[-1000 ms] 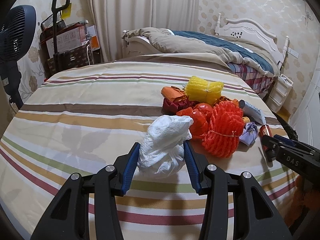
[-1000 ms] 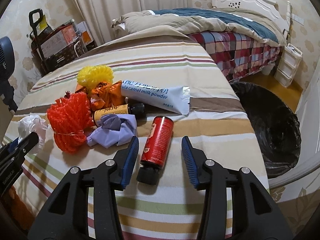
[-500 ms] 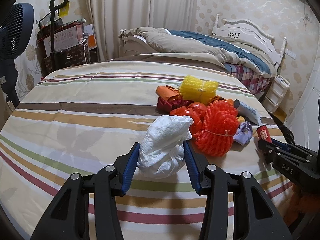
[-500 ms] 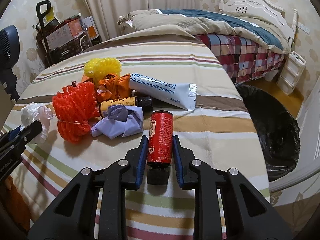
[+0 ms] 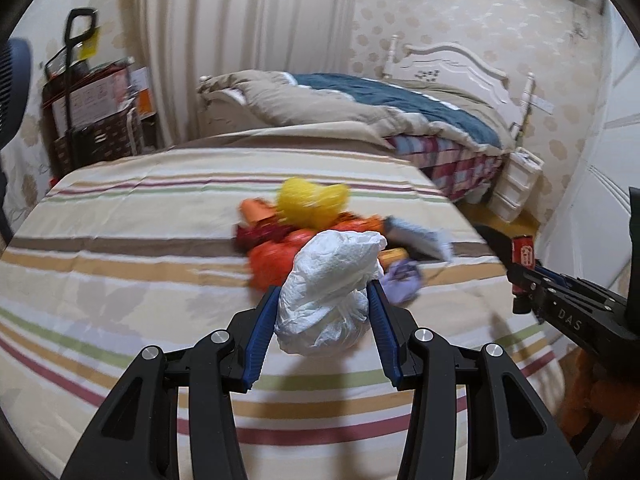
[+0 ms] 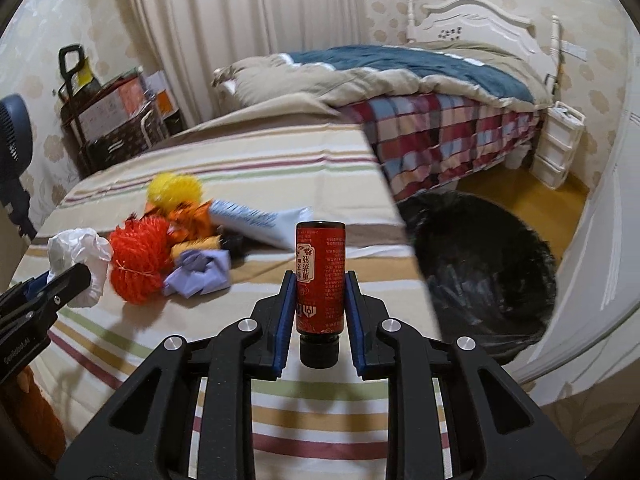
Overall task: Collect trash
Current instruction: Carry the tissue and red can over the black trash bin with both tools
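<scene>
My left gripper [image 5: 323, 302] is shut on a crumpled white paper wad [image 5: 328, 292], held just above the striped tablecloth [image 5: 120, 280]. My right gripper [image 6: 320, 280] is shut on a red bottle [image 6: 320, 272] with a black cap, lifted off the cloth. The right gripper with that red bottle [image 5: 523, 254] shows at the right edge of the left wrist view. The left gripper with the paper wad [image 6: 76, 248] shows at the left of the right wrist view. A heap of trash stays on the cloth: orange netting [image 6: 138, 258], yellow netting [image 6: 174, 190], a purple wad [image 6: 198, 272] and a white tube [image 6: 260, 222].
A bin lined with a black bag [image 6: 486, 268] stands on the floor right of the table. Behind are a bed [image 6: 420, 80], a white drawer unit [image 6: 558, 142], a trolley with boxes [image 6: 108, 120] and a fan [image 6: 14, 136].
The right gripper closed on the red bottle and lifted it off the cloth. The left gripper, still holding the paper wad, rose and moved right along the table.
</scene>
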